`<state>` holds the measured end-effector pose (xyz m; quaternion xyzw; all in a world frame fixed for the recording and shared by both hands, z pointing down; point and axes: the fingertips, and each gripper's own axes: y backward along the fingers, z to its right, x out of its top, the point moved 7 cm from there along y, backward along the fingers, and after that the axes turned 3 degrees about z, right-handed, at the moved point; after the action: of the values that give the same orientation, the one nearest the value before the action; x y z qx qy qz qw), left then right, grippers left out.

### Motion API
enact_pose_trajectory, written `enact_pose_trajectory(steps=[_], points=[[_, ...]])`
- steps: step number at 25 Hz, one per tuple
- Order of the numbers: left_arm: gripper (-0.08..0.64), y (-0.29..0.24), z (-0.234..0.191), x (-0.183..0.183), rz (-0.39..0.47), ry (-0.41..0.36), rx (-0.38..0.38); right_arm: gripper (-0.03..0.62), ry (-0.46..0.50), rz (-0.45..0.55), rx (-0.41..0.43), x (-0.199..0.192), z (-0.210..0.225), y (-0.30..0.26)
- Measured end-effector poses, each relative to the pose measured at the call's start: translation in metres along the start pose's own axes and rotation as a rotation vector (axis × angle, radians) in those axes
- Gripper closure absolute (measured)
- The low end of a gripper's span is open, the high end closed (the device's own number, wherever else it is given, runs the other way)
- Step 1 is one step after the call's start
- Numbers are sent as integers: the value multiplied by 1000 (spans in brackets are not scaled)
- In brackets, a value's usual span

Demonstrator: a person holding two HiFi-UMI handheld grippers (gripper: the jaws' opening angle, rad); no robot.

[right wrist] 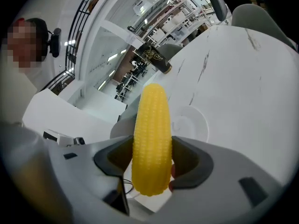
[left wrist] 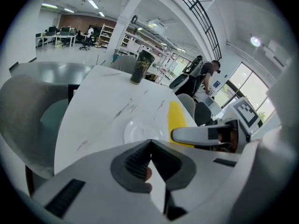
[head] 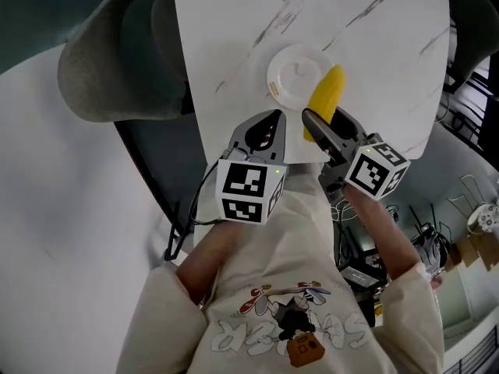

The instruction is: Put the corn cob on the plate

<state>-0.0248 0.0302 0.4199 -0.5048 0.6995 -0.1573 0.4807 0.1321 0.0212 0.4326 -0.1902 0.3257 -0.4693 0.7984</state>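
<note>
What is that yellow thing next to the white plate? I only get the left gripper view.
Observer: A corn cob. The right gripper view shows the right gripper shut on it, one jaw pressed to each side.
Operator: Is it on the plate?
Observer: Not set down yet, as far as I can tell. In the head view its far end overlaps the right rim of the plate while the jaws hold its near end.
Operator: Where is the gripper I look through?
Observer: The head view puts the left gripper to the left of the right one. Its closed tips are just short of the plate, above the near edge of the table.
</note>
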Motion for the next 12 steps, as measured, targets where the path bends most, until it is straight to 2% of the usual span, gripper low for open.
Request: enact_pose_trajectory(steps=[4, 8, 12], points=[[554, -11, -7, -11, -17, 24, 25, 350, 10, -29, -40, -5, 14, -12], [555, -20, -11, -22, -31, 58, 49, 350, 110, -112, -162, -9, 23, -19], [555, -26, -21, -27, -34, 78, 77, 350, 150, -162, -220, -12, 28, -31]])
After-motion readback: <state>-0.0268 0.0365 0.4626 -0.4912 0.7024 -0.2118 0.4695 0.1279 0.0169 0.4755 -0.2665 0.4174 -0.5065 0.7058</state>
